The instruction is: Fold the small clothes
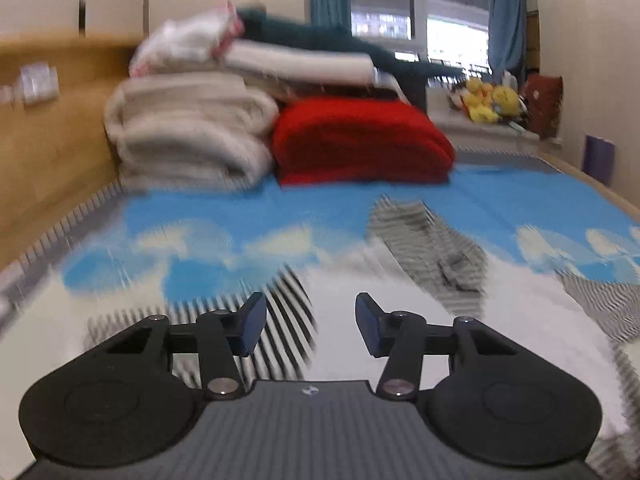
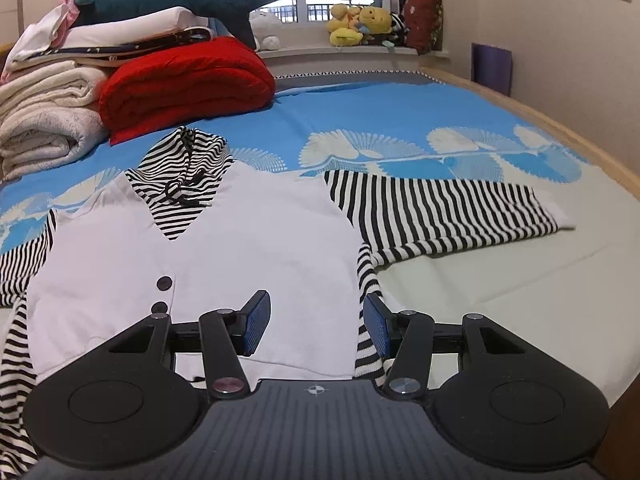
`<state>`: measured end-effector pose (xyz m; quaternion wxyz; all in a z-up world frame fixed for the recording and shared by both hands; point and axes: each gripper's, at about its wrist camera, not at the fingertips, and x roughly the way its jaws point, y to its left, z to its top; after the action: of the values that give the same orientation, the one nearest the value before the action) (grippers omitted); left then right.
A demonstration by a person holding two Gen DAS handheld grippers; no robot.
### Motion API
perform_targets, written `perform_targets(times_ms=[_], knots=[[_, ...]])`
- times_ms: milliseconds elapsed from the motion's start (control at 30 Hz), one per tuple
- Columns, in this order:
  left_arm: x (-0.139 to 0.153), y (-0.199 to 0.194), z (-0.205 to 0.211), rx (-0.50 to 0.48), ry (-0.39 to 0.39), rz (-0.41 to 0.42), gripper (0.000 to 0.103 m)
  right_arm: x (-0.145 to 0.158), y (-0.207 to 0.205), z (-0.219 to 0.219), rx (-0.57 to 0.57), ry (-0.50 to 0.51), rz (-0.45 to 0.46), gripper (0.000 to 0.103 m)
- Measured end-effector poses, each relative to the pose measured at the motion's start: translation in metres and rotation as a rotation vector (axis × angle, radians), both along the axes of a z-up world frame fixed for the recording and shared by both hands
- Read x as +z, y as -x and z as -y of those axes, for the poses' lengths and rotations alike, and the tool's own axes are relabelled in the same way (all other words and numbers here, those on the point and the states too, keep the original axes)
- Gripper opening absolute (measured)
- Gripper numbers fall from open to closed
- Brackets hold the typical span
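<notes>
1. Bedding in blue with white fan shapes (image 2: 400, 120) is spread over the whole bed and serves as the folding surface.
2. Stacked against the headboard are cream blankets (image 2: 44, 108) and a folded red blanket (image 2: 180, 80), with a plush shark (image 2: 168, 0) laid on top; they sit well apart from the work area and are not judged to obstruct it.
3. Laid flat, front up, is a small hooded top (image 2: 248, 240): white body, two dark buttons, black-and-white striped hood and sleeves. The flat spread is judged to be preparation for folding.
4. One striped sleeve (image 2: 440, 212) is stretched out sideways, a likely first fold.
5. Near the hem, the right gripper (image 2: 318, 328) is held low with its jaws apart, empty, straddling the top's side edge.
6. Over the same garment, seen blurred, the left gripper (image 1: 310, 328) is held with jaws apart and nothing between them.
7. Soft toys (image 2: 360, 24) are lined up on the far windowsill.
</notes>
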<state>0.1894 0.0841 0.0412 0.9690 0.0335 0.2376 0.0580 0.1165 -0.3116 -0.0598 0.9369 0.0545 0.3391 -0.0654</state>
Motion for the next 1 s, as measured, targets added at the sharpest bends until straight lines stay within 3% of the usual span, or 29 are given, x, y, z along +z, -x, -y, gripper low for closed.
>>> perform_targets(times_ms=[200,367,433,467,500,533,567,633,733,867,1000], knots=[[0.032,-0.05,-0.013,-0.048,-0.142,0.123,0.054,0.004,0.0,-0.004,0.027,0.074,0.009,0.053],[0.001,-0.077,-0.049,-0.048,-0.168,0.081,0.05,0.003,-0.001,-0.006,0.025,0.096,0.007,0.053],[-0.028,-0.082,-0.073,-0.004,-0.121,0.022,0.043,0.002,-0.003,-0.008,0.029,0.098,-0.007,0.051],[-0.045,-0.089,-0.086,0.023,-0.08,-0.057,0.03,0.002,-0.005,-0.01,0.035,0.096,-0.017,0.048],[-0.056,-0.102,-0.1,0.062,-0.038,-0.171,0.023,0.004,-0.007,-0.011,0.042,0.093,-0.024,0.047],[-0.063,-0.11,-0.114,0.104,0.023,-0.231,0.021,0.007,-0.009,-0.013,0.049,0.09,-0.028,0.043],[-0.07,-0.114,-0.134,0.134,0.128,-0.251,0.021,0.011,-0.012,-0.016,0.059,0.08,-0.026,0.037],[-0.08,-0.12,-0.162,0.195,0.227,-0.284,0.021,0.023,-0.02,-0.021,0.078,0.063,-0.017,0.03],[-0.098,-0.125,-0.204,0.359,0.251,-0.363,0.025,0.044,-0.036,-0.032,0.113,0.046,0.024,0.029],[-0.116,-0.114,-0.259,0.568,0.382,-0.394,0.046,0.064,-0.06,-0.05,0.165,0.035,0.069,0.029],[-0.123,-0.096,-0.306,0.756,0.448,-0.411,0.05,0.065,-0.084,-0.067,0.189,0.018,0.067,0.029]])
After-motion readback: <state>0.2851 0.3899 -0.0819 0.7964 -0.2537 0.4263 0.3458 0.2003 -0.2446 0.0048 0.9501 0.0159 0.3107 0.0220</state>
